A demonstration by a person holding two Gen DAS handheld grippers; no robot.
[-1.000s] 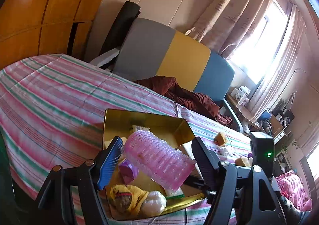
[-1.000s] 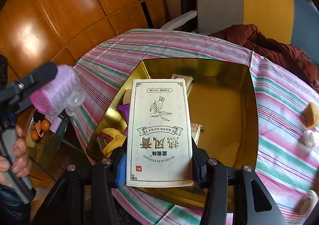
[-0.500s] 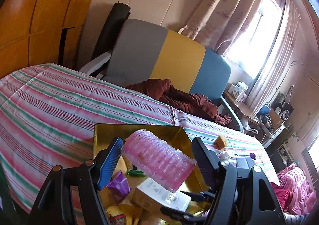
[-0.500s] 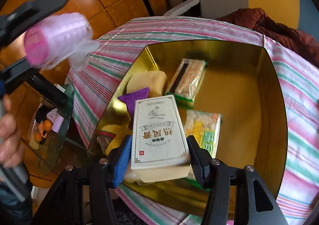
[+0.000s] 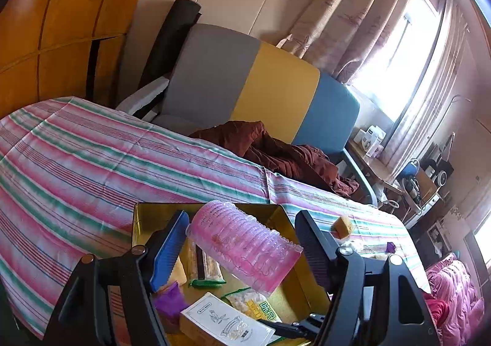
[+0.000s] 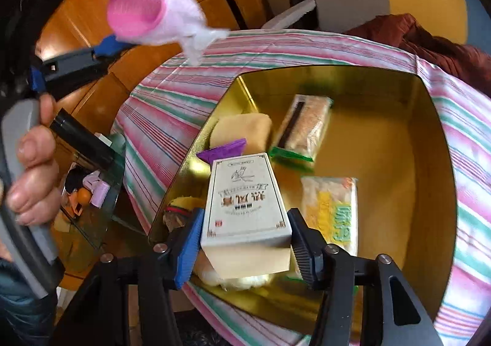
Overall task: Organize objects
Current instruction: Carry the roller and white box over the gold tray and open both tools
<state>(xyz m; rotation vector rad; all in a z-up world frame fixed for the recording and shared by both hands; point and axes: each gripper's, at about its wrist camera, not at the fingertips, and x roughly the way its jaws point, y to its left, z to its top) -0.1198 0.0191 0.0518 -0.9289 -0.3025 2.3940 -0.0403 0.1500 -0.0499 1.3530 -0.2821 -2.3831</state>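
hidden: white box [image 6: 245, 201] covers items under it in gold tin [image 6: 429, 137] | cut off: tin's near edge, behind right jaws | blurred: pink sleeve of cups [image 6: 147, 11], top-left of right view | too small: clutter on side table [image 5: 371, 143] by window; white box print unreadable

The right claw [image 6: 245, 241] now holds the white printed cardboard box [image 6: 245, 208] lower, inside the gold metal tin [image 6: 435, 137], tilted down. The left claw [image 5: 242, 241], carrying the pink ribbed plastic sleeve [image 5: 242, 247], sits further across the tin than before.
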